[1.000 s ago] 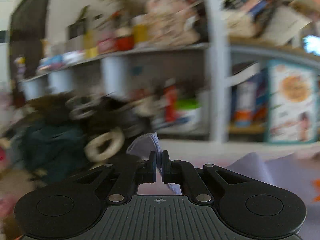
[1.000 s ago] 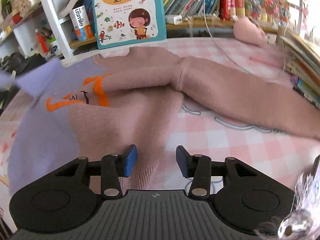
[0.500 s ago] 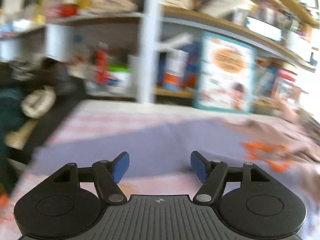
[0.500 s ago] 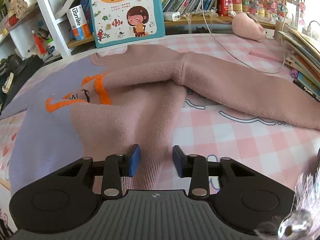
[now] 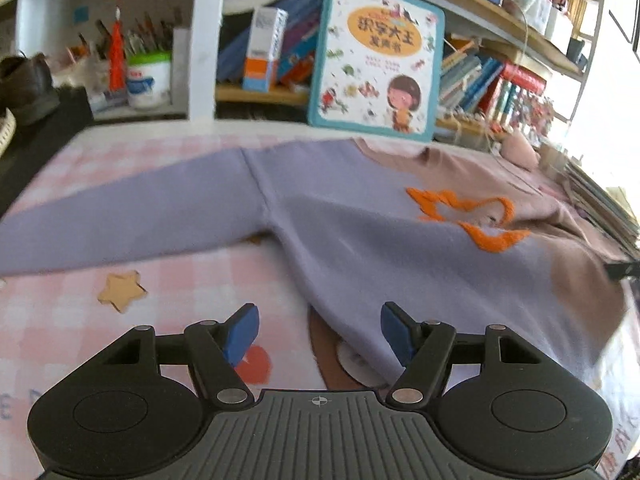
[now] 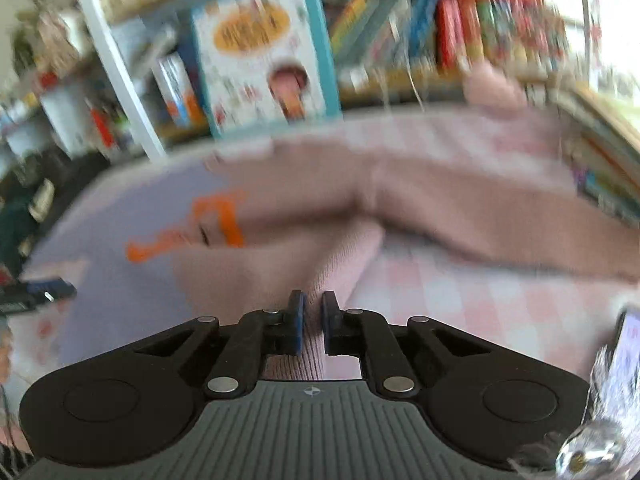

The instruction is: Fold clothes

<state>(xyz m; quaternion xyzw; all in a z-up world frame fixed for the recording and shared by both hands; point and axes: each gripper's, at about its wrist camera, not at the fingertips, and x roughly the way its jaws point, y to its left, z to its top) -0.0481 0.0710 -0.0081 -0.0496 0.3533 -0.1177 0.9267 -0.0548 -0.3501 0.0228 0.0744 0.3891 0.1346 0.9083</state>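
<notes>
Sweater (image 5: 360,240), one, spread beneath two hand-held grippers.

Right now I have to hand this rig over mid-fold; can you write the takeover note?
Left tongs: open, just released, holding nothing, poised over the lilac side's lower edge.
Right tongs: just closed, shut on the ribbed hem of the pink side.
Lilac-and-pink knit sweater with orange motif: flat on the pink checked table cover, lilac sleeve and pink sleeve both spread out.
Done: sweater laid out.
Left: fold sleeves and body.
</notes>
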